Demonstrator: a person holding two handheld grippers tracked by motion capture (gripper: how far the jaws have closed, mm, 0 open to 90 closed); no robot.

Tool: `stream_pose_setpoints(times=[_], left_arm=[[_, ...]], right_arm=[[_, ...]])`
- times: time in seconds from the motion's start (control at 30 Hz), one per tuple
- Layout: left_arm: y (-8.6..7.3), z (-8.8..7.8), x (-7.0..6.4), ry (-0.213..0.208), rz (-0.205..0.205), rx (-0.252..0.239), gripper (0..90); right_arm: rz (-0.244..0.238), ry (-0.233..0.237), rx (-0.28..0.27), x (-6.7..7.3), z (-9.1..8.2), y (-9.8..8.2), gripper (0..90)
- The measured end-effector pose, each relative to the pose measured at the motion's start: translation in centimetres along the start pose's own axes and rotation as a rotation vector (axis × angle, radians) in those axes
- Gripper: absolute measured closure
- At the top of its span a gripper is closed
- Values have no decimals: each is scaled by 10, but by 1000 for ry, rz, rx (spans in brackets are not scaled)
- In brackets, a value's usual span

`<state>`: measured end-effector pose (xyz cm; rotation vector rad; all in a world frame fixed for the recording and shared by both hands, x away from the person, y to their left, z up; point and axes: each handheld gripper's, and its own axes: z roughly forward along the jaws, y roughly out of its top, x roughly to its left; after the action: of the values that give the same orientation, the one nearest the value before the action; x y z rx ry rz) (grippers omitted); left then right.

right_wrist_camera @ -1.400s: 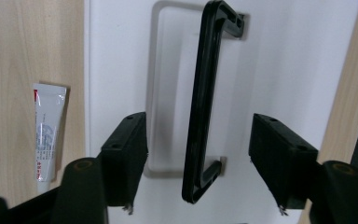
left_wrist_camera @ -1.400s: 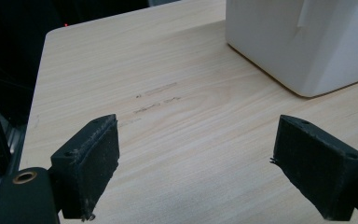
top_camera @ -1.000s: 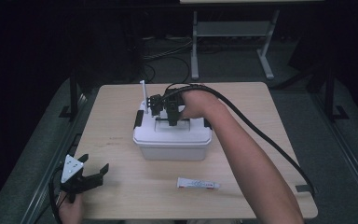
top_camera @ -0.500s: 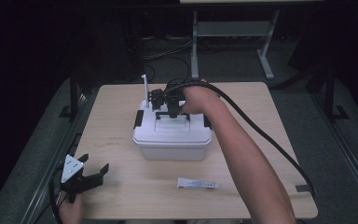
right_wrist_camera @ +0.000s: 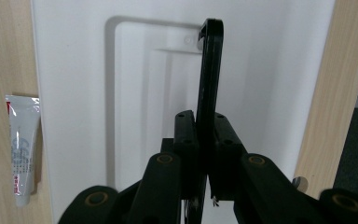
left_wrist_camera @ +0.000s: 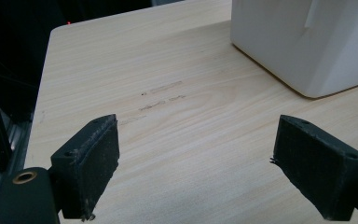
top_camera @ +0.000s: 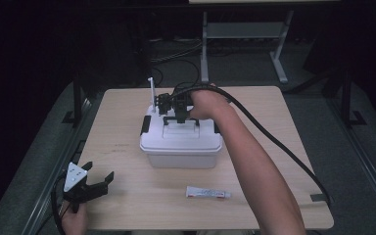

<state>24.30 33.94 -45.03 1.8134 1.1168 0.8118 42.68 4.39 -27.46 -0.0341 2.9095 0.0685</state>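
The right gripper [top_camera: 175,111] hung over the far half of the white lidded box [top_camera: 181,147], and its jaws, which had just been closing, were pressed together on the thin black carry handle [right_wrist_camera: 210,84] that stood up from the recess in the lid [right_wrist_camera: 74,93]. The box sat near the middle of the table [top_camera: 284,127], directly under that gripper. The handle looked like stiff, smooth plastic, narrow enough to pinch well but likely to swivel on its pivots, so the box would probably swing a little if lifted; a hold at the middle of the bar, where the pads already sat, seemed the best balanced. The box looked rigid and light, though what it contained could not be told with the lid on. The black side latches [top_camera: 145,124] appeared to be down, so the lid would probably come up with the body. A small tube [top_camera: 208,192] lay on the person's side of the box, well apart from it, and bare wood lay to each side before the table edges. The left gripper [top_camera: 89,182] rested near the person's corner, its jaws spread wide with nothing between them, the box's wall [left_wrist_camera: 307,42] ahead of it and off to one side.
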Motion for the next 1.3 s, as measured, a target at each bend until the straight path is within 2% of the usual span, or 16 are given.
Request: stream_pose_setpoints(times=[0.8,1.0,1.3], left_arm=[[0,-1,0,3,-2,-7,138],[0,-1,0,4,-3,-7,138],[0,0,0,3,-1,-8,138]], right_arm=[[15,8,-15,-1,-8,-3,838],[23,18,-19,-1,-14,-5,837],[32,6,-26,0,-26,-12,838]])
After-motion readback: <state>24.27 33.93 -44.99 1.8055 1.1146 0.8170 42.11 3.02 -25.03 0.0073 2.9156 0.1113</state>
